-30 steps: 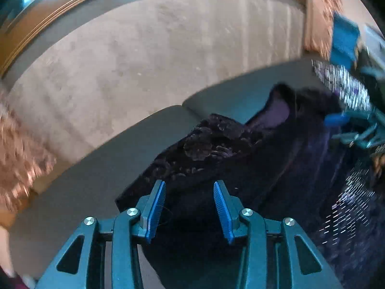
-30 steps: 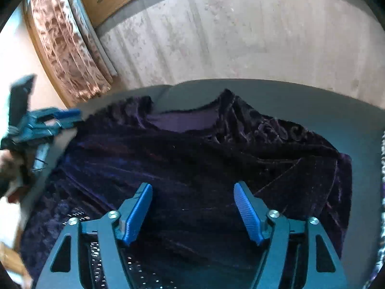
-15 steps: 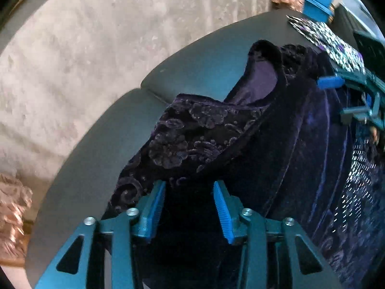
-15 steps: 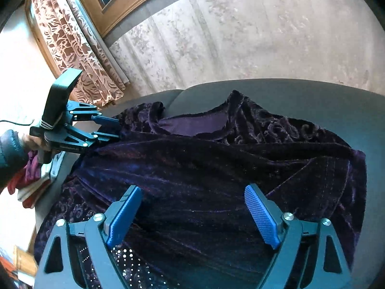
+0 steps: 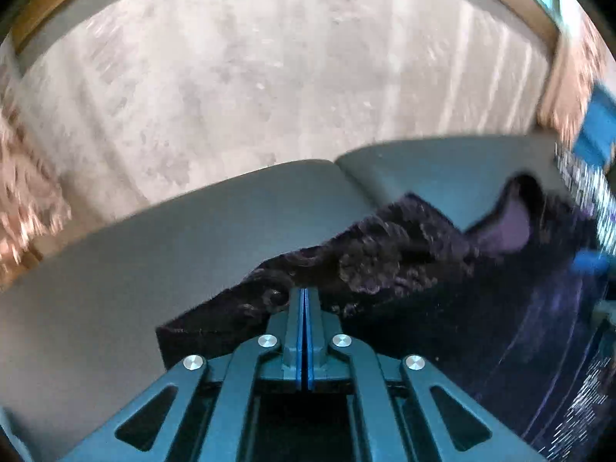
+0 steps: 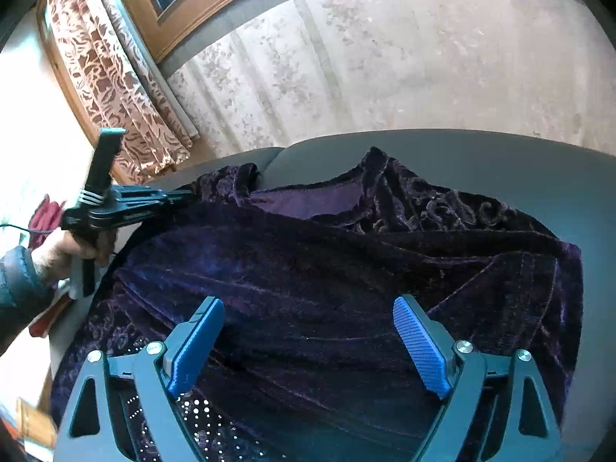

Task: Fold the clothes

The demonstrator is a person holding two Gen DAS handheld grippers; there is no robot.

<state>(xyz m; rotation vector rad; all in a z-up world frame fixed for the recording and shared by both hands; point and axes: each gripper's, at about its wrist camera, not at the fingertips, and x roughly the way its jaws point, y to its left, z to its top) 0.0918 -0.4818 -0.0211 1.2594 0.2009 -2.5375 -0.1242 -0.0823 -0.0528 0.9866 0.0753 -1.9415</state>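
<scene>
A dark purple velvet garment [image 6: 346, 269] with an embossed floral pattern and a sequined part [image 6: 215, 419] lies spread on a grey sofa seat [image 6: 481, 161]. Its neckline [image 6: 304, 204] faces the backrest. My left gripper [image 5: 304, 300] is shut on the garment's left shoulder edge [image 5: 346, 269]; it also shows in the right wrist view [image 6: 181, 194], held by a hand. My right gripper [image 6: 308, 319] is open wide and empty, hovering just above the garment's middle.
A patterned beige backrest cover [image 6: 385, 57] rises behind the seat. Brown lace curtains [image 6: 107, 69] and a wooden window frame [image 6: 192, 4] are at the left. Red clothes [image 6: 46, 211] lie beyond the sofa's left edge.
My left gripper has closed on the garment's shoulder edge and swung its view left. My right gripper has stayed open, shifting slightly over the garment.
</scene>
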